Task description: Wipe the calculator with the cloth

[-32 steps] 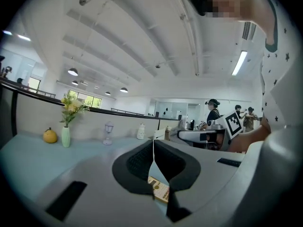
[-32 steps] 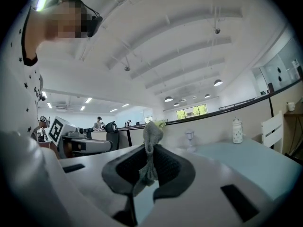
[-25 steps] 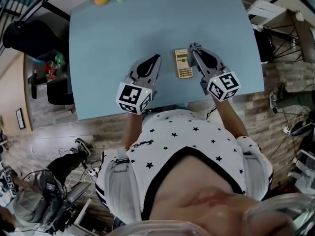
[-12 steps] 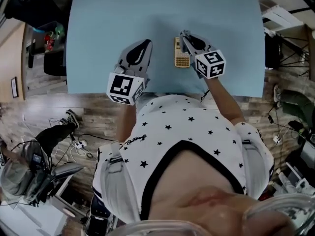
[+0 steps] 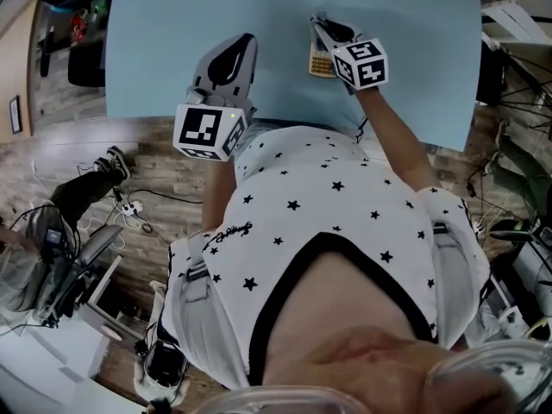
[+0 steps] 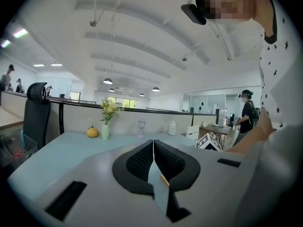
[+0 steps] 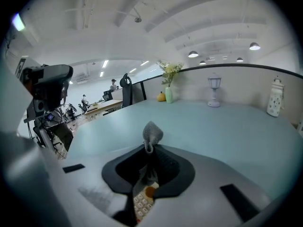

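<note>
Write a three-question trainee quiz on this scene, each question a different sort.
1. True or false: the left gripper is shut with nothing between its jaws.
2. Which gripper grips the grey cloth? A: the left gripper. B: the right gripper.
3. Fill in: the thing seen on the table just under the right gripper's jaws is the ___.

Key: 1 true. 2 B. 3 calculator.

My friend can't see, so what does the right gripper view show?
The right tongs pinch a grey cloth over the calculator on a blue table. A vase of flowers stands at its far edge.
</note>
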A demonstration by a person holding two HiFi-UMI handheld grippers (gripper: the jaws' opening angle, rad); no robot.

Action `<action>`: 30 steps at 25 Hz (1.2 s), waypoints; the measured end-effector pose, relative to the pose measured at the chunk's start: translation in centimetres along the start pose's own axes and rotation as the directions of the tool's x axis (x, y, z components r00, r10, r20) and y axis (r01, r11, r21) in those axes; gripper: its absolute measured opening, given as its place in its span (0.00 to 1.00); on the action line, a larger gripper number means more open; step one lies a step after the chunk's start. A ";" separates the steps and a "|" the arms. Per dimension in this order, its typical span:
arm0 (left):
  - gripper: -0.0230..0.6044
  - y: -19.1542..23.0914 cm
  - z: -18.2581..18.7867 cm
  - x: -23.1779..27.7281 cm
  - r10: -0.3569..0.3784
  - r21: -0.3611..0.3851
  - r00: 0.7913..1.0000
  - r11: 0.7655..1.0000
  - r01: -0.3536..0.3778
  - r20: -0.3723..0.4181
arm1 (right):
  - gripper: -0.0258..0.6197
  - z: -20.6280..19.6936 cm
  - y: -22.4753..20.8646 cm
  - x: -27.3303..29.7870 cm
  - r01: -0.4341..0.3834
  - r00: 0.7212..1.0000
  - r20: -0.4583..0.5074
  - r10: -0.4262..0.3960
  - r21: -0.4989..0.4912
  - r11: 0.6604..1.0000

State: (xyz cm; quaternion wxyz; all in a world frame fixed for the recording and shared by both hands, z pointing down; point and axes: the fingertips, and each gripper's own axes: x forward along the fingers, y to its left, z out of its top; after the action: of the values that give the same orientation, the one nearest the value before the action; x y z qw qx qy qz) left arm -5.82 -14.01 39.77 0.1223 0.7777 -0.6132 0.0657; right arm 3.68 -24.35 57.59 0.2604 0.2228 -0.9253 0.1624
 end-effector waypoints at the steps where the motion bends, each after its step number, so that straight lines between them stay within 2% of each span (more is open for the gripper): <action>1: 0.09 0.2 0.0 0.0 -0.003 0.001 1.000 1.000 0.003 0.000 | 0.10 -0.3 0.0 0.3 0.002 1.000 -0.012 -0.002 0.004 1.000; 9: 0.09 0.3 1.6 0.6 -0.065 0.025 0.998 0.998 0.065 0.020 | 0.10 -2.7 -1.1 0.3 0.081 0.993 -0.088 -0.080 0.013 0.997; 19: 0.09 0.6 1.2 1.9 -0.141 0.015 0.990 0.990 0.141 0.004 | 0.10 -3.2 -3.5 -0.3 0.170 0.983 -0.081 -0.165 0.069 0.983; 30: 0.09 -0.2 1.4 4.0 -0.236 0.016 0.972 0.972 0.236 -0.006 | 0.10 -4.8 -6.0 -3.0 0.275 0.961 -0.077 -0.266 0.171 0.946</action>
State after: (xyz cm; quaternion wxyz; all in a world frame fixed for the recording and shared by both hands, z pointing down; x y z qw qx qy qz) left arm -4.69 -18.08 39.44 0.1240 0.8459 -0.5155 0.0573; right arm 10.96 -26.44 60.96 0.2835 0.3659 -0.8602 0.2139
